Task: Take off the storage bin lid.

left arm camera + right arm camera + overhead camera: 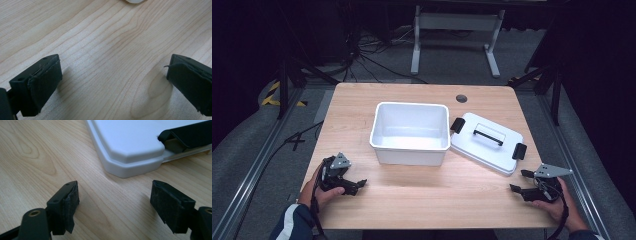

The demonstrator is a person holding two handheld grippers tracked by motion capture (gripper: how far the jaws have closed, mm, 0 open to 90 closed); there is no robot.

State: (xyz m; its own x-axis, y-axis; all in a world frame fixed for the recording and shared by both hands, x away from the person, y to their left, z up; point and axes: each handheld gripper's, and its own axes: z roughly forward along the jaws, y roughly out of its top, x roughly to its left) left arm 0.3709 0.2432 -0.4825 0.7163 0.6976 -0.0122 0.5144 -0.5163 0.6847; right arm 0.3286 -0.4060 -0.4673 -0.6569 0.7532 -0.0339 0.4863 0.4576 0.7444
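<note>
Centrally on the wooden table [422, 200] stands an open white bin [410, 132], its lid [487, 142] lying flat just beside it, seemingly touching its right rim. Left gripper [354, 186] rests near the front-left edge, jaws apart over bare wood. Right gripper [519, 181], jaws also apart, sits near the lid's front corner.

Both tongs [357, 184] [517, 181] agape, apparently low.

White bin [410, 131], white lid [486, 142] with black handle [488, 134] and black clips, pale wood-grain table [422, 195], black grippers, grey plates, striped navy-white sleeve [292, 223] near left.
</note>
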